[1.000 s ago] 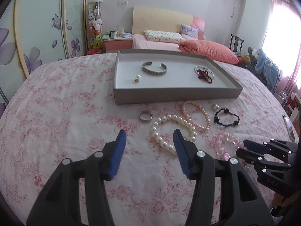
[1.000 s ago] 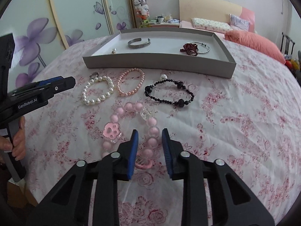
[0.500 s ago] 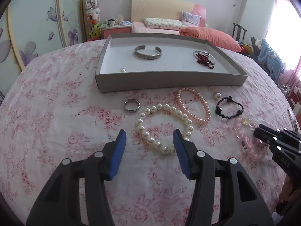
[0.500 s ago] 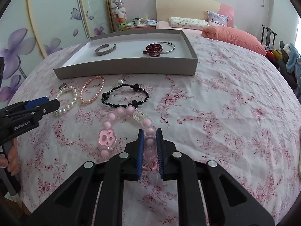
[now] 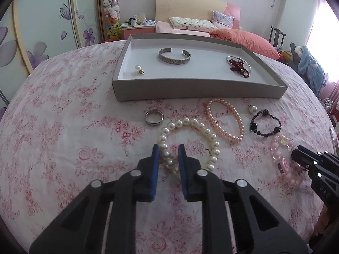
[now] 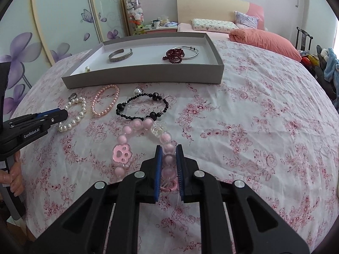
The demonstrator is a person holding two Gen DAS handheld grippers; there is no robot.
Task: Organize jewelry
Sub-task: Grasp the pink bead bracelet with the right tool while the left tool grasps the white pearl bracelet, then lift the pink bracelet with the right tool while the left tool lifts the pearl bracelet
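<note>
On the pink floral bedspread lies a white pearl bracelet [image 5: 190, 139]. My left gripper [image 5: 168, 148] straddles its near left side; the jaws are closing, and the blue pads touch the pearls between them. The right gripper [image 6: 168, 148] is shut on a bead of the pink bead bracelet [image 6: 135, 127] with a paw charm. From the right wrist, the left gripper [image 6: 63, 113] shows beside the pearls [image 6: 74, 114]. The grey tray [image 5: 199, 90] holds a silver cuff [image 5: 174, 57], a pearl earring [image 5: 138, 69] and a dark red bead bracelet [image 5: 239, 66].
Loose on the spread before the tray lie a silver ring [image 5: 154, 117], a peach pearl bracelet [image 5: 226, 122], a black bead bracelet [image 5: 266, 124] and a single pearl [image 5: 252, 109]. A person's hand [image 6: 14, 180] grips the left tool. Pillows and a nightstand stand beyond.
The left jaws have narrowed from wide apart to close around the white pearls. The right jaws have closed onto the pink beads. Both grippers came slightly forward at first, then held still.
</note>
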